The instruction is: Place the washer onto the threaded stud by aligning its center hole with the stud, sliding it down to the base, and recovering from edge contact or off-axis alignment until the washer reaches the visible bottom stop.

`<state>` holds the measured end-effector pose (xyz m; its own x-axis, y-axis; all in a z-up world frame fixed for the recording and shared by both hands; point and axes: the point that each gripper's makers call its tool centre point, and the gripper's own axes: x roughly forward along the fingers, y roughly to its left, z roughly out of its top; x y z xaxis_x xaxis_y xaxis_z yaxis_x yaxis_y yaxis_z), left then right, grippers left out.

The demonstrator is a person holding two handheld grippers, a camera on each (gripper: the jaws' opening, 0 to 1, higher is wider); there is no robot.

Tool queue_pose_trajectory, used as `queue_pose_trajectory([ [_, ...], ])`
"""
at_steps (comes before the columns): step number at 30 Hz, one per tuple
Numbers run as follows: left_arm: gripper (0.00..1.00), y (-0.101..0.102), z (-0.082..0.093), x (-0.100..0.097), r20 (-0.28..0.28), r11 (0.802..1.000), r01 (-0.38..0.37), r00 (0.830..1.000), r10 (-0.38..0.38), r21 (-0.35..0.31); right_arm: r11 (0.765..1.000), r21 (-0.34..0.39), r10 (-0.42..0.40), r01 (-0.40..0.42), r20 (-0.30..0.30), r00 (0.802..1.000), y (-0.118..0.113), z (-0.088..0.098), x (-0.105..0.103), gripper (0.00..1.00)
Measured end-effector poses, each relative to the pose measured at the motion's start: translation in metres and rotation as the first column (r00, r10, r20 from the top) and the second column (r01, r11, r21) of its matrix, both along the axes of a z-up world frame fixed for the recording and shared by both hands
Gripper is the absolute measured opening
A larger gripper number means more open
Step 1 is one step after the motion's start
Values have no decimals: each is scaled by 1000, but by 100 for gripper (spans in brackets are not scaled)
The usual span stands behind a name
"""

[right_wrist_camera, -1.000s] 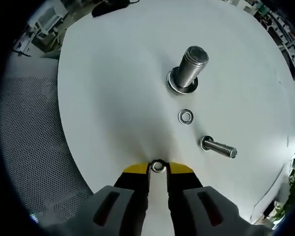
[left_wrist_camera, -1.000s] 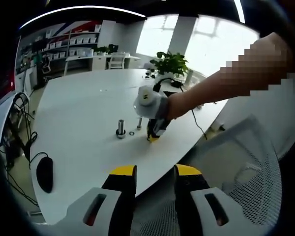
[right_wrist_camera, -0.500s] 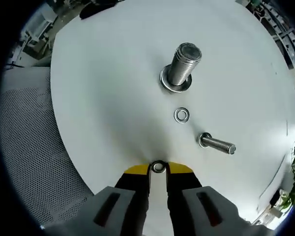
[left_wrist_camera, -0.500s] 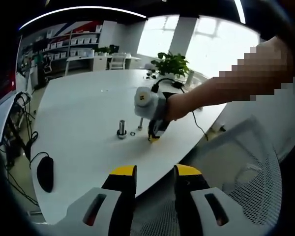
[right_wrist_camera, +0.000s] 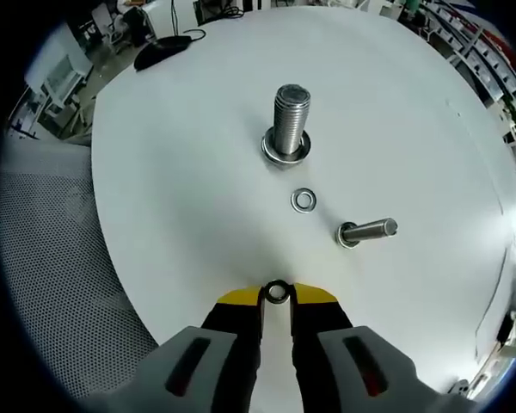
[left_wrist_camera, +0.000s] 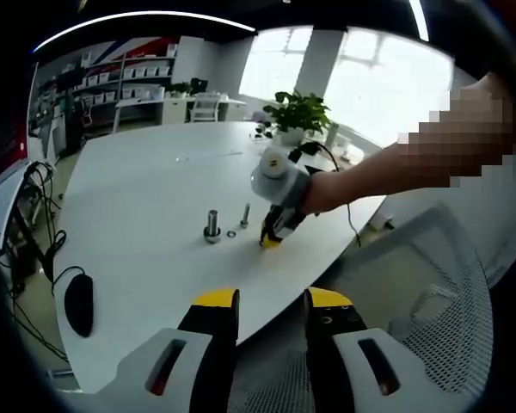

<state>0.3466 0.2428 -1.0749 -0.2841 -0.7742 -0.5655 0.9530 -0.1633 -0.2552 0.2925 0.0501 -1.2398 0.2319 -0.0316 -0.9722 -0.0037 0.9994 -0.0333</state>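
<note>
**Washer held at the jaw tips, short of the studs**

The right gripper (right_wrist_camera: pixel 277 297) has its jaws clamped on a small washer (right_wrist_camera: pixel 277 292) at their tips, above the white table (right_wrist_camera: pixel 172 198). Ahead stand a thick stud (right_wrist_camera: pixel 290 120) with a ring at its base, a loose washer (right_wrist_camera: pixel 304 200), and a thin stud (right_wrist_camera: pixel 365 231). The left gripper (left_wrist_camera: pixel 271 303) hangs off the table edge, jaws apart; from there the held washer is too small to make out.
</note>
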Motion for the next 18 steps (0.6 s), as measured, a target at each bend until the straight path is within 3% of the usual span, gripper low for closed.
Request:
queue_pose_trajectory([
  [8, 28, 0, -1, -1, -1, 1000, 6, 1000, -6, 3, 1000, -15, -8, 8, 37, 999, -12, 14, 7, 13],
  [18, 28, 0, 0, -1, -2, 1000, 7, 1000, -7, 3, 997, -76, -3, 11, 110, 994, -40, 52, 19, 13],
])
